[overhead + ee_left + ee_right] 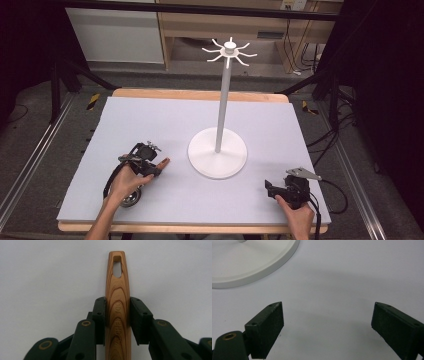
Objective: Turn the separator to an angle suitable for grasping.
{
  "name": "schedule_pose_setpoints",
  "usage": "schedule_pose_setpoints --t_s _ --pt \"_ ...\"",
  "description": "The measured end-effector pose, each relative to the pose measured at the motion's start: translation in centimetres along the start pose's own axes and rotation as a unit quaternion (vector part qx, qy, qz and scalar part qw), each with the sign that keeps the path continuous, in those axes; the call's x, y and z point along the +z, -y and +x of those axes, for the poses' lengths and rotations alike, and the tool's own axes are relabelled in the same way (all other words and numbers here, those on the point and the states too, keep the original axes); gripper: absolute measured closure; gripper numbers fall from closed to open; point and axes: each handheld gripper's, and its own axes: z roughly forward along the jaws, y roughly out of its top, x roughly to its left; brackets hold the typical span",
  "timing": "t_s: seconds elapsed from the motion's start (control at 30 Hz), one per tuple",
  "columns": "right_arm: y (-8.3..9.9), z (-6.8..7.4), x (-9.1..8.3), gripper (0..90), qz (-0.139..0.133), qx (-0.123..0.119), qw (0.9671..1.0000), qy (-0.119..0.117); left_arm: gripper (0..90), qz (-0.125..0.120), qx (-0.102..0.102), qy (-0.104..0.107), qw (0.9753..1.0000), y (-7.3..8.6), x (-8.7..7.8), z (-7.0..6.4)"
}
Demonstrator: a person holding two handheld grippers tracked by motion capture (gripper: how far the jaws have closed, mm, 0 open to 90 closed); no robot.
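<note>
A wooden utensil handle with a slotted hanging hole near its tip lies just over the grey mat, and my left gripper is shut on it partway along. In the high view the left gripper is at the front left with the handle's tip poking out toward the white stand. A round metal part shows under the left hand; whether it belongs to the utensil I cannot tell. My right gripper rests at the front right, its jaws wide open over bare mat.
The white hook stand has a round base at mid-table, a tall pole and a ring of hooks on top. Its base rim lies just ahead of the right gripper. The grey mat covers the table.
</note>
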Motion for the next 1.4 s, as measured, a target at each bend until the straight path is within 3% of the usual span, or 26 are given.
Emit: schedule_pose_setpoints --t_s 0.43,0.57,1.0,1.2,1.23,1.27,1.37,1.4 --pt "0.0 0.1 0.0 11.4 -0.002 -0.006 1.0 -0.002 67.6 -0.052 0.005 -0.005 0.9986 1.0 -2.7 -0.5" --pt "0.0 0.1 0.0 11.4 -0.002 -0.006 1.0 -0.002 67.6 -0.083 -0.002 -0.003 0.9965 1.2 -3.9 -0.6" --pt "0.1 0.1 0.0 11.4 -0.002 -0.006 1.0 -0.002 67.6 -0.133 -0.003 -0.002 0.9911 1.7 -6.6 -0.7" --pt "0.1 0.1 -0.1 11.4 -0.002 -0.006 1.0 -0.002 67.6 -0.173 -0.006 -0.007 0.985 1.8 -7.5 -1.0" --pt "0.1 0.1 -0.1 11.4 -0.002 -0.006 1.0 -0.002 67.6 -0.173 -0.006 -0.007 0.985 1.8 -7.5 -1.0" --pt "0.1 0.1 -0.1 11.4 -0.002 -0.006 1.0 -0.002 67.6 -0.188 -0.009 -0.009 0.982 1.9 -7.8 -1.1" --pt "0.1 0.1 -0.1 11.4 -0.002 -0.004 1.0 -0.003 67.6 -0.212 -0.011 -0.009 0.9772 2.0 -8.4 -1.2" --pt "0.1 0.1 -0.1 11.4 -0.002 -0.004 1.0 -0.003 67.6 -0.225 -0.013 -0.007 0.9743 2.1 -8.7 -1.3"
